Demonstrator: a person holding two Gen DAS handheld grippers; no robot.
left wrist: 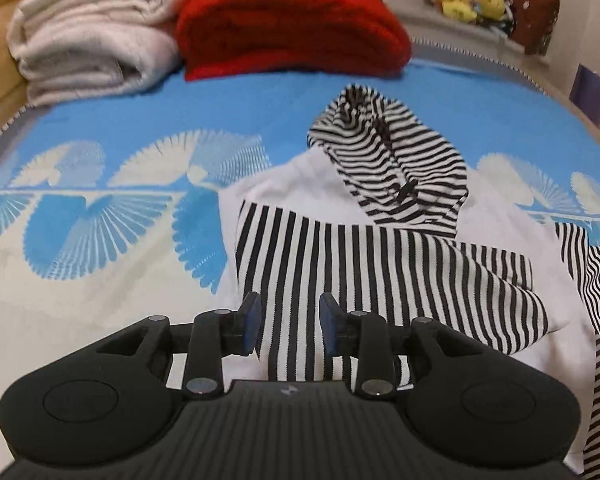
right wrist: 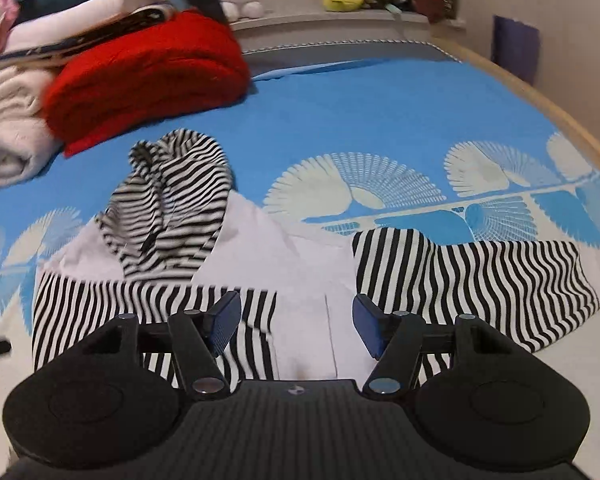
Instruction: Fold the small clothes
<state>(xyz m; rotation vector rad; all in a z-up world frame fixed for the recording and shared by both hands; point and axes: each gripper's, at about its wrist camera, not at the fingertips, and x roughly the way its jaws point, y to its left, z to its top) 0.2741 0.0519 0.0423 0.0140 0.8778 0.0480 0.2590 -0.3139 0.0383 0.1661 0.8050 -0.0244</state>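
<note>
Now one small hooded top (left wrist: 380, 248), white with black-and-white striped hood and two striped sleeves, lies flat on the bed's blue patterned cover (left wrist: 148, 120). One sleeve is folded across the body; the other stretches out sideways. Both claws hang above it, holding nothing: the left claw (left wrist: 289, 326) with a narrow gap, the right claw (right wrist: 296, 326) wider. Behind sit one red folded blanket (left wrist: 292, 28) and one cream folded blanket (left wrist: 88, 36), touching.
</note>
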